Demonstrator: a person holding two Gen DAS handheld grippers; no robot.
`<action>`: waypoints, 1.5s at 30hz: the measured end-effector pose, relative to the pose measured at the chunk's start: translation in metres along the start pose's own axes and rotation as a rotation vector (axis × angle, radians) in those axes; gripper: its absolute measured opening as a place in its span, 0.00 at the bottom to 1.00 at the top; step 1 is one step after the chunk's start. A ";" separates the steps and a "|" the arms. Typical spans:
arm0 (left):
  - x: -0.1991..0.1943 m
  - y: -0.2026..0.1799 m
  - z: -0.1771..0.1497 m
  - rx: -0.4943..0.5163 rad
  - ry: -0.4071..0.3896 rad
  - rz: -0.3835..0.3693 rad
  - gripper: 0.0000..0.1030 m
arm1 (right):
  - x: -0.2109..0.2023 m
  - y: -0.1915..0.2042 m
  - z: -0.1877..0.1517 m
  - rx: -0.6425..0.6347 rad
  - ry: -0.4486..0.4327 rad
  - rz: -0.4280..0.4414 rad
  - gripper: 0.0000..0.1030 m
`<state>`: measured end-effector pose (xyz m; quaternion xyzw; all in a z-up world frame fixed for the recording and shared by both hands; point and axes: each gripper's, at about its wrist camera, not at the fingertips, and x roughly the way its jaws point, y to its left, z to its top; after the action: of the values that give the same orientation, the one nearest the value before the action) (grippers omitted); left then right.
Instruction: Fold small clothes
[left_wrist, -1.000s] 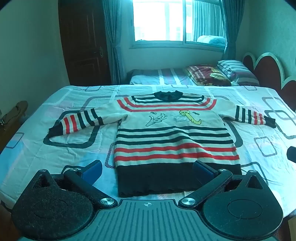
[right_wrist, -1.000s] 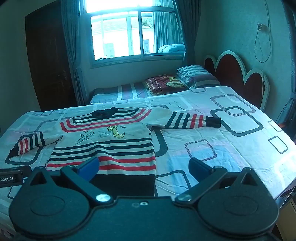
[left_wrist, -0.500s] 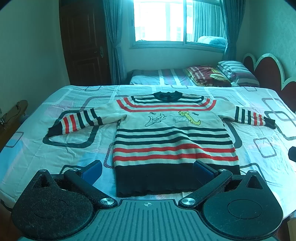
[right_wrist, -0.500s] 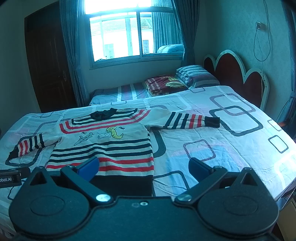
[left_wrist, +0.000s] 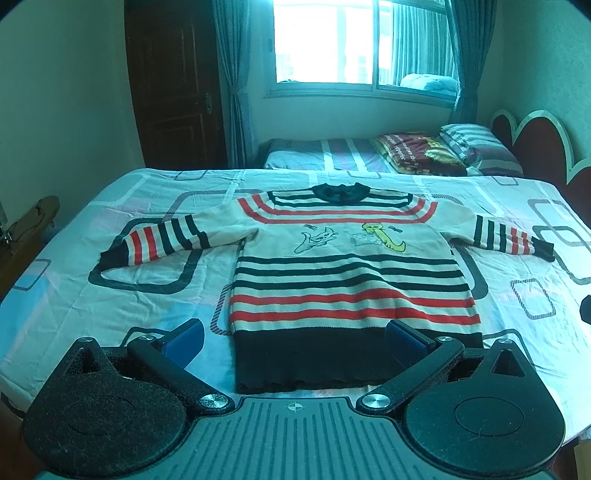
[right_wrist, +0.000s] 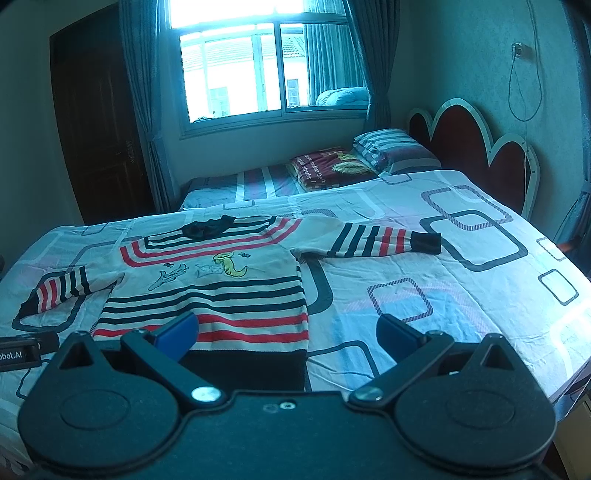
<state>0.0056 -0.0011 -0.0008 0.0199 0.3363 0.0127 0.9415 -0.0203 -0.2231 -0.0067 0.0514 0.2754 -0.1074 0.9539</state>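
Note:
A small striped sweater (left_wrist: 347, 280) lies flat, front up, on the bed (left_wrist: 110, 295), sleeves spread to both sides, dark hem toward me. It also shows in the right wrist view (right_wrist: 221, 291). My left gripper (left_wrist: 293, 338) is open and empty, held above the hem near the bed's front edge. My right gripper (right_wrist: 286, 334) is open and empty, over the sweater's lower right corner. The left gripper's edge (right_wrist: 22, 350) shows at the far left of the right wrist view.
The patterned sheet (right_wrist: 443, 295) spreads to the right of the sweater. Folded blankets and pillows (right_wrist: 362, 158) lie on a second bed under the window. A scalloped headboard (right_wrist: 476, 136) stands at right. A dark door (left_wrist: 173, 92) is at back left.
Both grippers have drifted slightly; the sweater sits a little higher and farther in the views. Nothing was taken hold of.

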 end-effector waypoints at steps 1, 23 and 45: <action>0.000 0.001 0.000 -0.001 -0.001 0.001 1.00 | 0.000 0.000 0.000 0.000 0.000 0.000 1.00; 0.004 0.002 -0.001 -0.004 0.001 0.012 1.00 | 0.002 0.000 0.001 0.003 0.000 0.001 1.00; 0.029 -0.011 0.003 -0.007 0.027 0.048 1.00 | 0.027 -0.006 0.007 -0.008 0.014 0.029 1.00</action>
<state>0.0301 -0.0113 -0.0171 0.0244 0.3484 0.0369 0.9363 0.0038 -0.2349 -0.0157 0.0526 0.2819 -0.0919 0.9536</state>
